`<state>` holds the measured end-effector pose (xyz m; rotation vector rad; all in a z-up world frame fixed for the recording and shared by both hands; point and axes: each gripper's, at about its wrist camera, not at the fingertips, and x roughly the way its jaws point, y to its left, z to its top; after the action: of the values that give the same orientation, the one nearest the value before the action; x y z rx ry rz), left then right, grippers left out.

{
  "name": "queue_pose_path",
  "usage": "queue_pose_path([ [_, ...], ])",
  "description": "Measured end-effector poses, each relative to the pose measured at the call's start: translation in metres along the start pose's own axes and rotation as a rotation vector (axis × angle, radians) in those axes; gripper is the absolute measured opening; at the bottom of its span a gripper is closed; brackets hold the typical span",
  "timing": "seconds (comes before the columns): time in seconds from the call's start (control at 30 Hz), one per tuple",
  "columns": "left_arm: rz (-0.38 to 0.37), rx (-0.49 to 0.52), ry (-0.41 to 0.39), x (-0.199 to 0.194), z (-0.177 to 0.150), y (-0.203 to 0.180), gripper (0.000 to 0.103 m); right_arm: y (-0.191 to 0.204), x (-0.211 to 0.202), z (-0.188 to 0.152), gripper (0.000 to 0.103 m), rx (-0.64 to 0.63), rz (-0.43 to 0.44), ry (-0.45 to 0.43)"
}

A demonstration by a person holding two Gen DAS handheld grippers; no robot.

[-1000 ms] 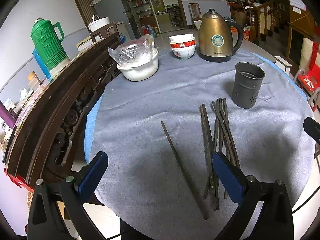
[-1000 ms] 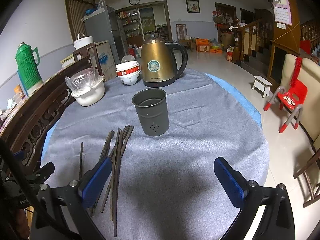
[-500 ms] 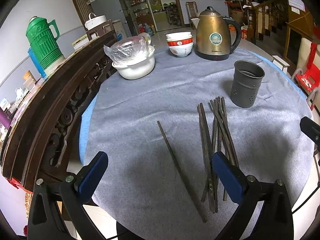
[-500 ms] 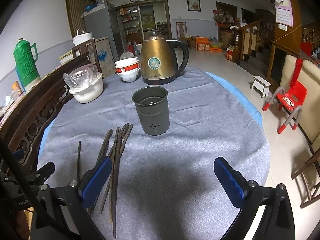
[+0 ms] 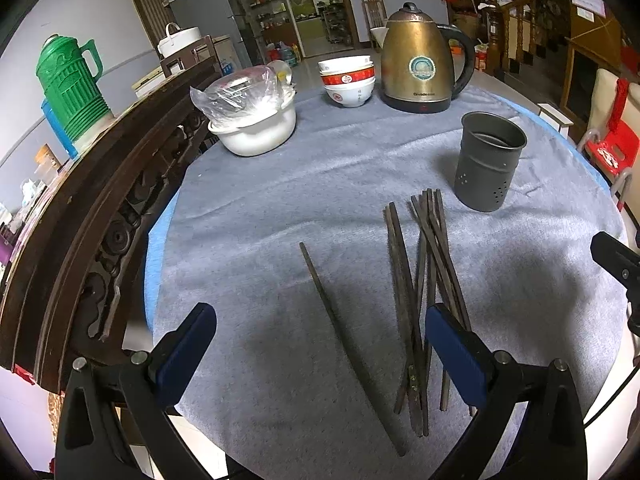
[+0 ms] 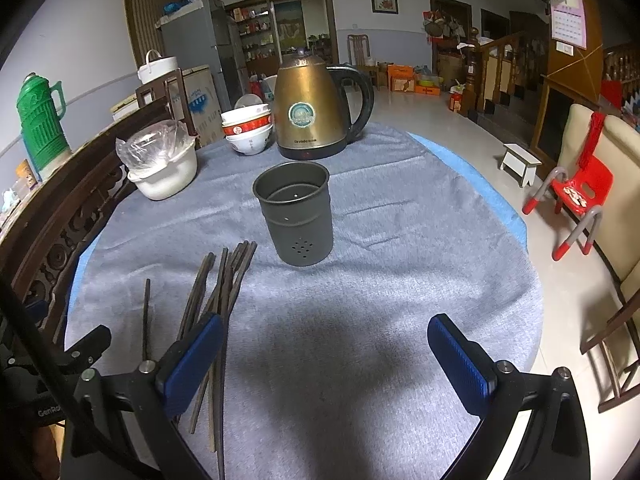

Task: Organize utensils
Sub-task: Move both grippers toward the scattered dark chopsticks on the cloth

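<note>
A: From the left wrist, we hold the left gripper [image 5: 320, 344] spread wide over the grey cloth [image 5: 280, 200]. The single chopstick [image 5: 344, 340] runs lengthwise away from us, its far tip leaning left.

B: From the right wrist, our right gripper [image 6: 324, 352] gapes with nothing in it. The chopstick bundle [image 6: 218, 300] lies left, tips toward the holder cup [image 6: 296, 216].

Table layout: utensils lying loose.
Chopstick bundle [image 5: 424, 280] lying left of holder [image 5: 489, 162]; single chopstick [image 5: 340, 328] lying further left; kettle [image 5: 420, 60] standing behind.
</note>
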<state>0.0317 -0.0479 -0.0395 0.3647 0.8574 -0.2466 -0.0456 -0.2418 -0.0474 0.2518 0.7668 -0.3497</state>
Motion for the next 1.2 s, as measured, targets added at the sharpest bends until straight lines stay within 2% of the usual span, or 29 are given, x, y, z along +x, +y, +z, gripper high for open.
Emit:
queue_pose_path([
  [1.2, -0.027, 0.034, 0.037, 0.017, 0.001, -0.011, 0.103, -0.003, 0.022, -0.001, 0.103, 0.014, -0.010, 0.052],
])
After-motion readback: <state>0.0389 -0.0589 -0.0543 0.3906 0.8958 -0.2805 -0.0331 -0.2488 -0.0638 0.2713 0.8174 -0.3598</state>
